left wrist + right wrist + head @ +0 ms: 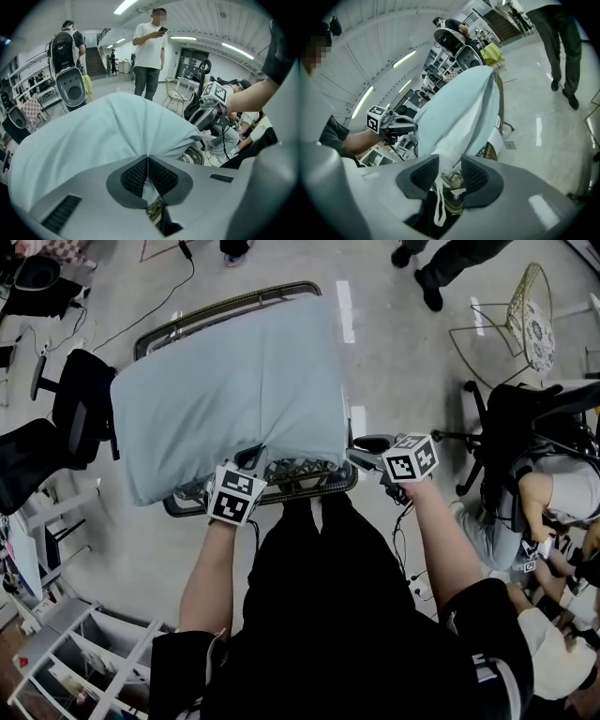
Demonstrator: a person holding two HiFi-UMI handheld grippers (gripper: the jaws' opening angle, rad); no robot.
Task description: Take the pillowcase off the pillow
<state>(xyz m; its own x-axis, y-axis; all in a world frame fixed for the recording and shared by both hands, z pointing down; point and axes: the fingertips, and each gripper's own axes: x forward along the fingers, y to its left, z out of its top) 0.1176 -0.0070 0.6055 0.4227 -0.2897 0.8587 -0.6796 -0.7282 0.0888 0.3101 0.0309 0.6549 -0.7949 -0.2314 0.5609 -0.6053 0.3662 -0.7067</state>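
Two firm grips up close.
My left gripper pinches the blue pillowcase; my right gripper clasps the white pillow corner.

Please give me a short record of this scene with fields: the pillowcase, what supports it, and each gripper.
pillowcase: light blue, still on, lying flat
support: dark metal frame beneath it
left gripper: shut on the pillowcase edge
right gripper: jaws apart, white fabric between them; grip unclear
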